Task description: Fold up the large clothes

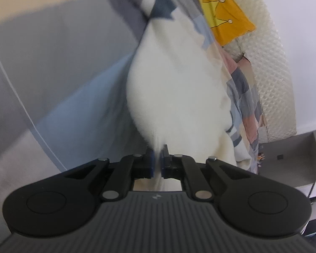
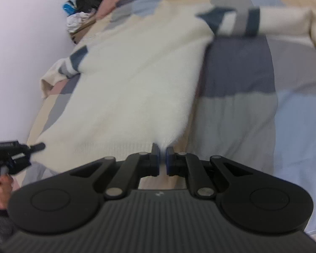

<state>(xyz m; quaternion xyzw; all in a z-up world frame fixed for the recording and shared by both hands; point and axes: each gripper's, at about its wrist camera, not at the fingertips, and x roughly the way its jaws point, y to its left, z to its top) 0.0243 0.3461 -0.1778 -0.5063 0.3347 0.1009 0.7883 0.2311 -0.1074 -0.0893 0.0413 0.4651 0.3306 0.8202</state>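
Observation:
A cream sweater with navy and grey striped sleeves lies spread on a patchwork bedspread. My right gripper is shut on the sweater's ribbed hem at its right corner. My left gripper is shut on the sweater at the other hem corner; it also shows in the right wrist view at the far left, held by a hand. The fabric stretches away from both grippers. One sleeve lies out to the right, the other to the left.
A yellow garment with a crown print lies at the far end of the bed. A quilted cream headboard and white wall stand beside it. A pile of dark and white clothes sits by the wall. A grey cabinet stands at right.

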